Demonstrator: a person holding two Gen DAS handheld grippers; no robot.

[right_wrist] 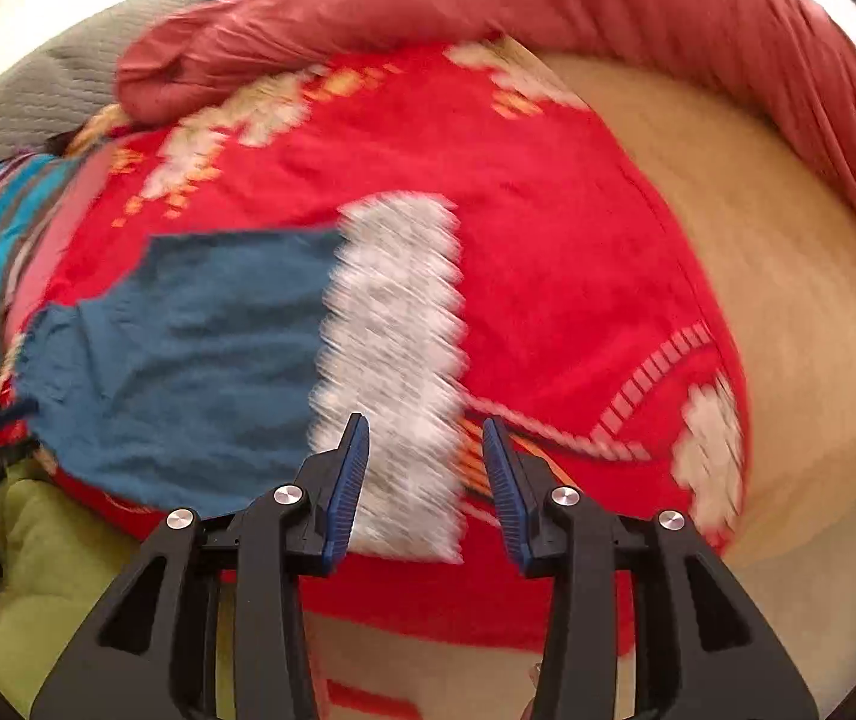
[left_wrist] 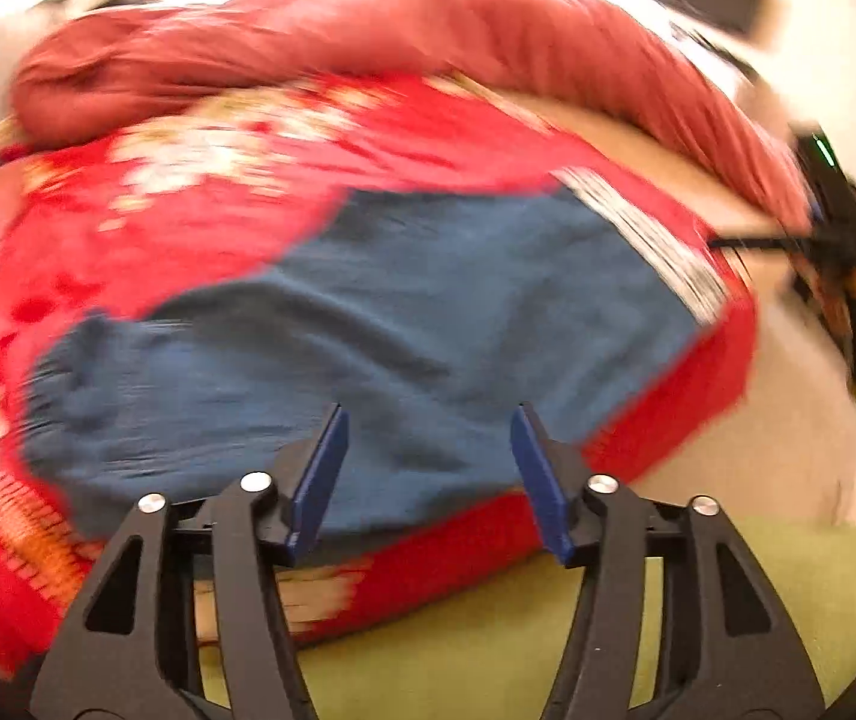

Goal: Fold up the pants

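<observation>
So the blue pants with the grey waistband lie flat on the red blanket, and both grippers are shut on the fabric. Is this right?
Not quite. The blue pants with the grey waistband do lie flat on the red blanket, but both grippers are open and hold nothing: the left wrist view shows the left gripper with jaws apart, the right wrist view the right gripper likewise.

**Pants laid flat on the blanket**

Your pants [left_wrist: 368,324] lie on the blanket [left_wrist: 188,228], waistband [right_wrist: 395,360] toward 3 o'clock in the left view. Behind them, at 12, sits a rolled quilt [left_wrist: 428,30]. Your right gripper [right_wrist: 425,480] hangs above the waistband, apparently clear of it.
</observation>
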